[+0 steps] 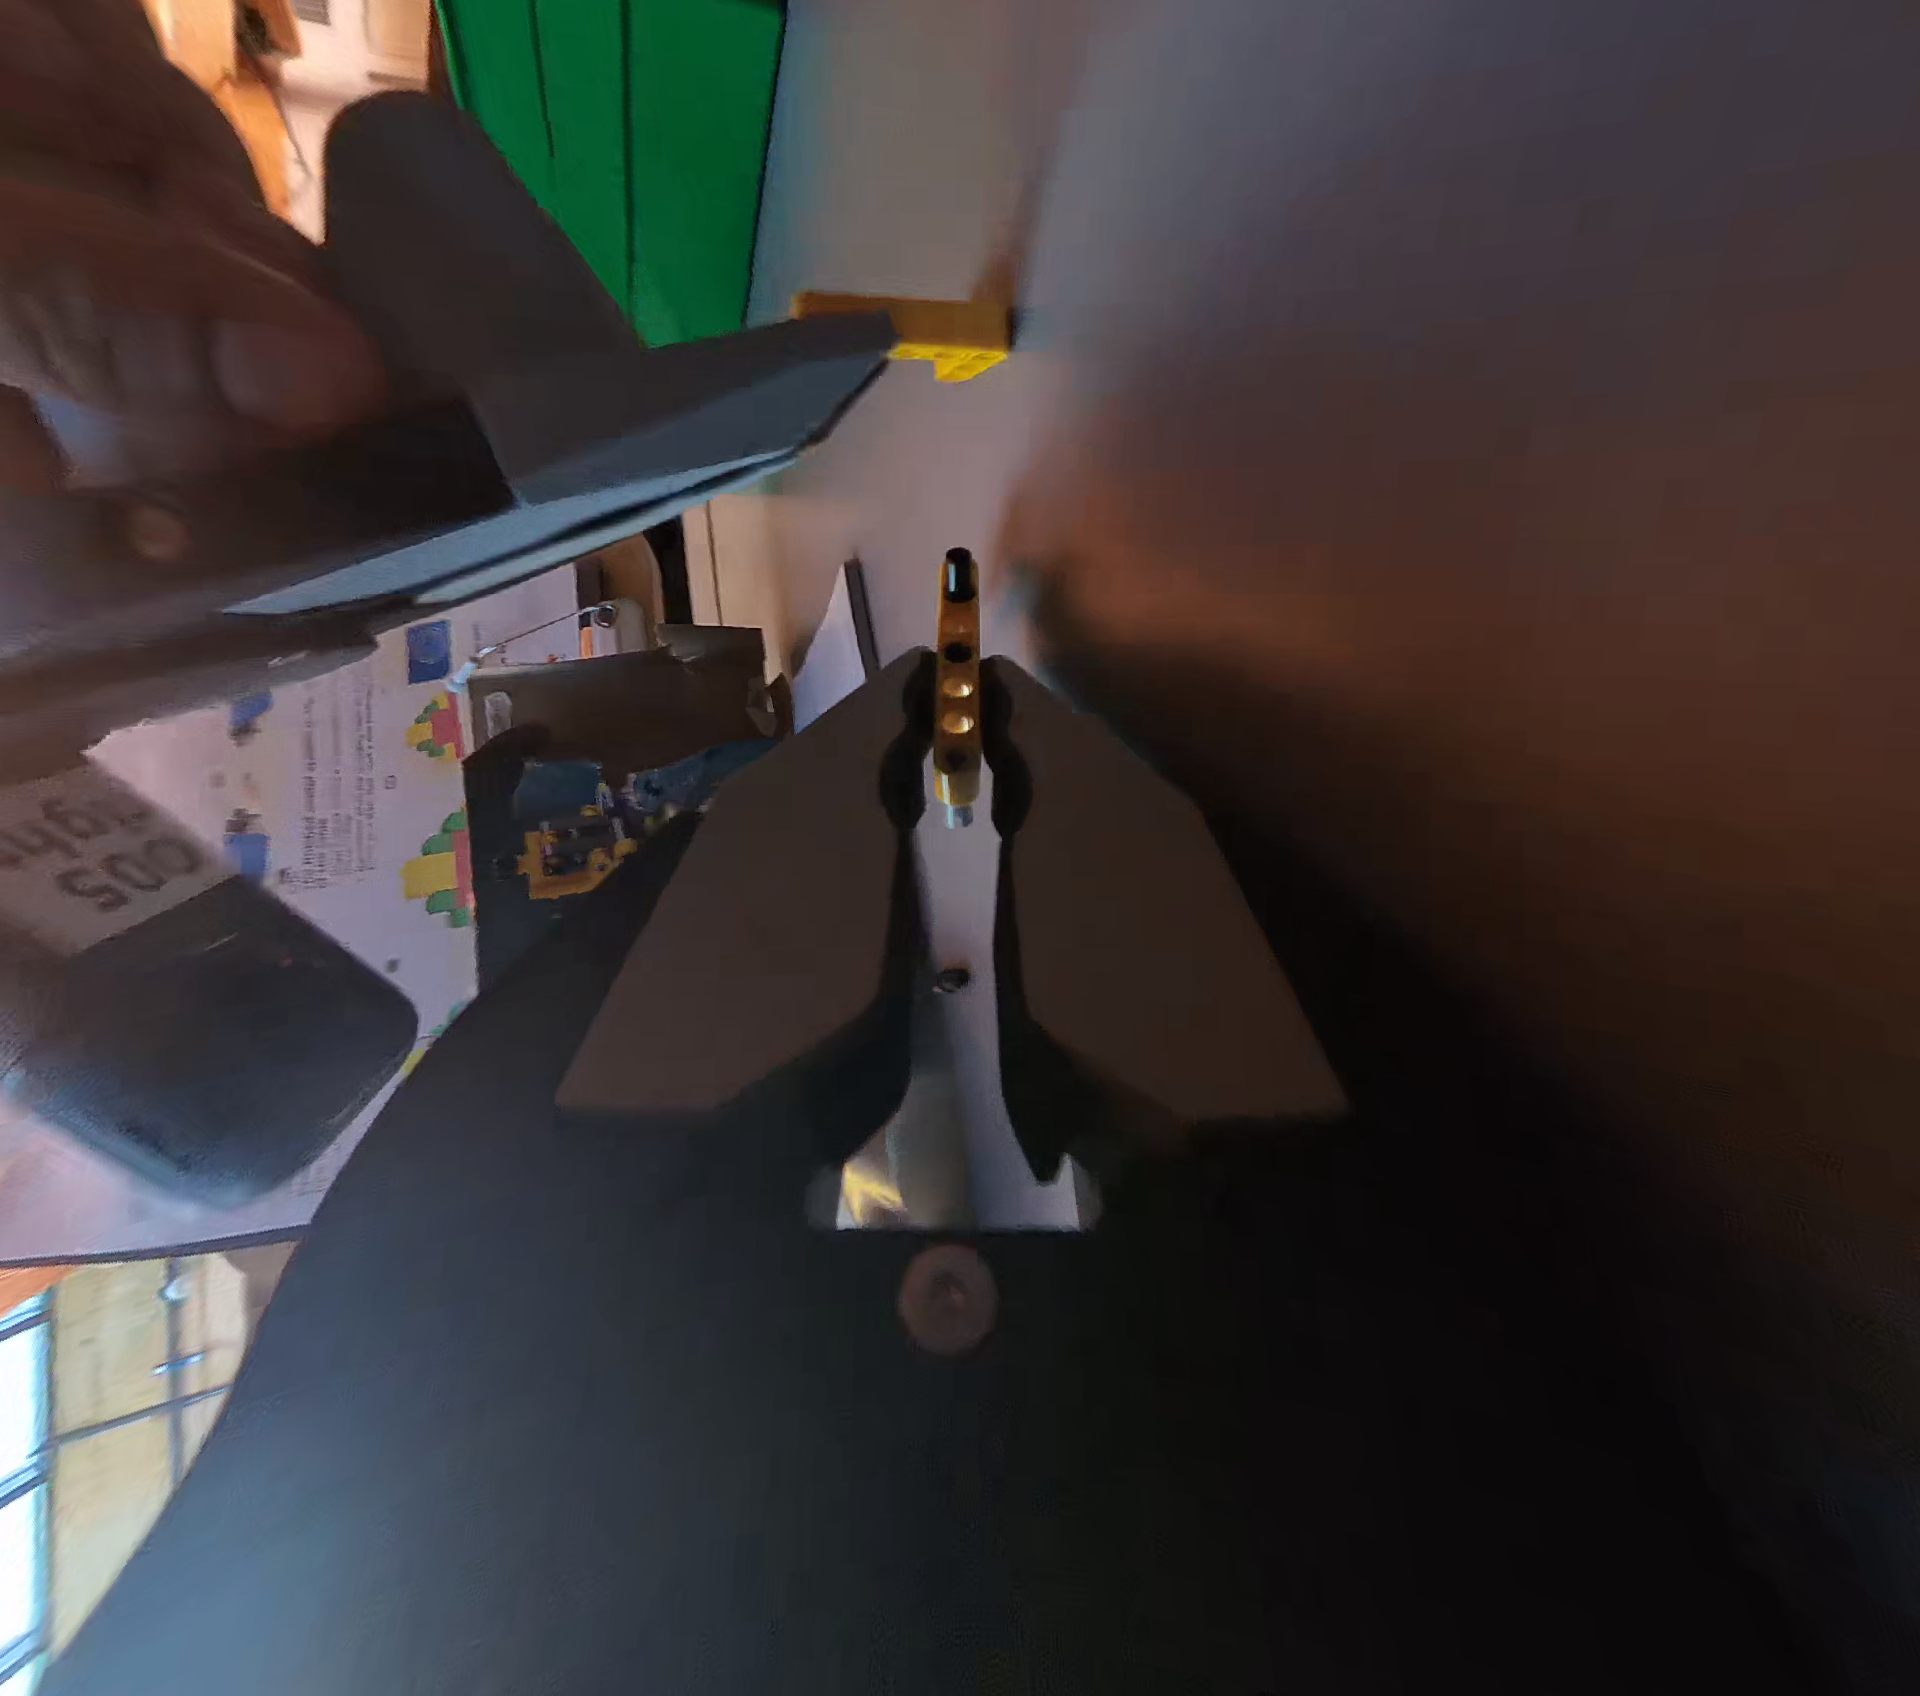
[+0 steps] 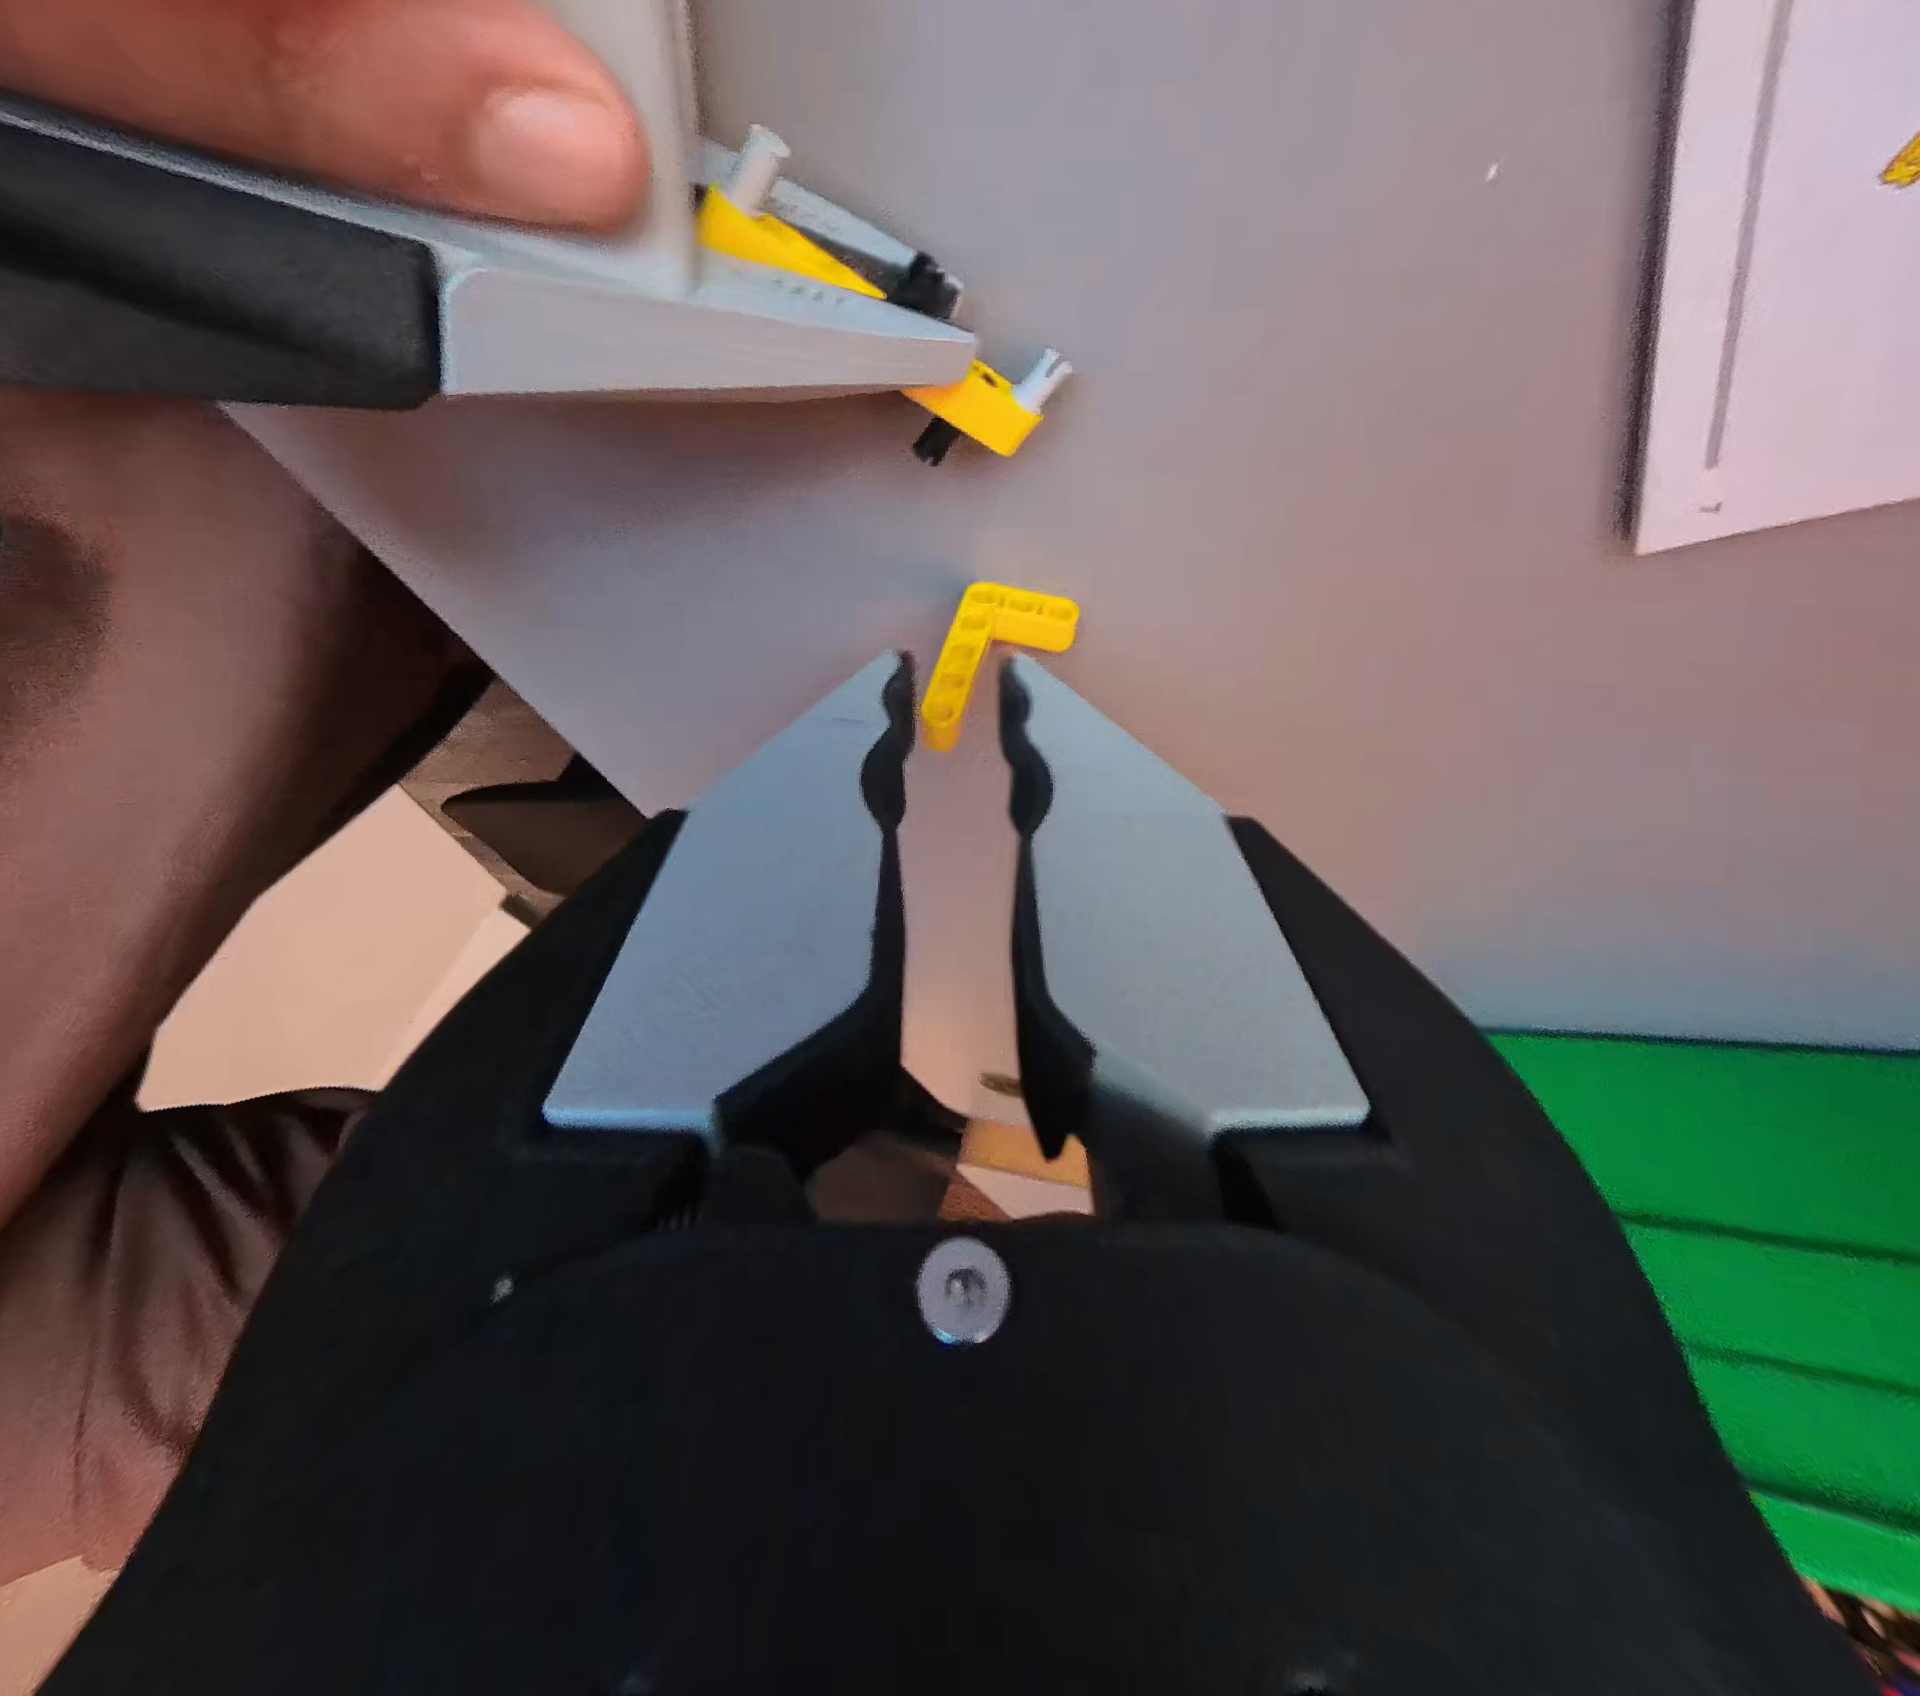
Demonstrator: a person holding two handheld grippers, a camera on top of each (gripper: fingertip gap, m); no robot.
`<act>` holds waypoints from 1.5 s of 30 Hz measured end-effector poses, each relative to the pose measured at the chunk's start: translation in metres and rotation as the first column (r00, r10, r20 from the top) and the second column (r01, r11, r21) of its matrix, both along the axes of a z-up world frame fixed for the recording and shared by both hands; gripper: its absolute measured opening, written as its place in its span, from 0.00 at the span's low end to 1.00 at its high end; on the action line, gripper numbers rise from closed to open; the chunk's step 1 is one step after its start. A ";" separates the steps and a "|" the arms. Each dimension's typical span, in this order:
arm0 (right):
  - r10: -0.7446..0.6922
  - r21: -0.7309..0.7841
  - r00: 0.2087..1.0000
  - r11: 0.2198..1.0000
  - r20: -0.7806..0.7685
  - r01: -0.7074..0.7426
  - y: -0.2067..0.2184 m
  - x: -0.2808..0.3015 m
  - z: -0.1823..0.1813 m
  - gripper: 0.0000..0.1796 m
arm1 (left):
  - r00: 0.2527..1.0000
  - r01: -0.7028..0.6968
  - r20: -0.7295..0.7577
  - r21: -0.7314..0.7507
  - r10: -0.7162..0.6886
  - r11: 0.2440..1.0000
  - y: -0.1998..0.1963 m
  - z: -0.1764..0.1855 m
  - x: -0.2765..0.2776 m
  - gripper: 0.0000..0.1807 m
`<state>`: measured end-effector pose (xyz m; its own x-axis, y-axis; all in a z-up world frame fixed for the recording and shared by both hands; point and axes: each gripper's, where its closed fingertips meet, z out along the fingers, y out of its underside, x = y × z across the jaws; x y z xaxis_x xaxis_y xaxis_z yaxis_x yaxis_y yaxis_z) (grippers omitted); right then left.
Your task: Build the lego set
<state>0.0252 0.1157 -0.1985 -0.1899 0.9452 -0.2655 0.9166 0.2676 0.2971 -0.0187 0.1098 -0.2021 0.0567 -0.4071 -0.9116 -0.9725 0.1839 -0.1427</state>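
My left gripper is shut on a short yellow beam with holes. A black pin sticks out of its far end and a pale pin out of its near end. In the right wrist view the left gripper comes in from the upper left with that beam. My right gripper has its jaws a little apart around the long arm of a yellow L-shaped beam on the grey table. A small gap shows on the right side. The right gripper also shows in the left wrist view, at the L-beam.
A green bin stands at the table's edge, also in the right wrist view. A printed instruction sheet, a dark flat device and a cardboard box with loose parts lie beyond. A white sheet lies far right. One gripper's finger ends stand about 5 cm off the other's.
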 end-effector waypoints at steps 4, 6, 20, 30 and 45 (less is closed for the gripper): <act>-0.097 -0.094 0.994 0.991 -0.045 0.092 0.000 -0.009 -0.014 0.20 | 1.000 -0.001 0.005 -0.014 0.001 1.000 0.000 -0.003 0.001 0.02; -0.149 -0.170 0.984 0.977 -0.099 0.131 -0.003 -0.022 -0.012 0.17 | 1.000 0.000 0.000 -0.014 0.000 1.000 0.000 -0.003 0.002 0.02; -0.138 -0.257 0.525 0.953 -0.840 -0.160 -0.001 0.020 0.018 0.19 | 0.998 -0.060 0.032 -0.032 0.062 0.998 0.007 -0.003 -0.009 0.02; 0.051 -0.055 0.492 0.979 -0.869 -0.197 -0.003 -0.011 -0.010 0.09 | 0.996 -0.083 0.028 -0.009 0.083 0.996 0.011 -0.003 -0.014 0.03; 0.004 -0.070 0.547 0.991 -0.837 -0.115 0.018 -0.015 -0.002 0.15 | 0.993 -0.084 0.079 -0.016 0.085 0.996 0.009 0.004 -0.023 0.03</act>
<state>0.0098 0.1342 -0.2003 -0.4330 0.8999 -0.0514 0.7166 0.3091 -0.6252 -0.0413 0.1188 -0.1986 0.1636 -0.4092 -0.8976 -0.9699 0.0996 -0.2222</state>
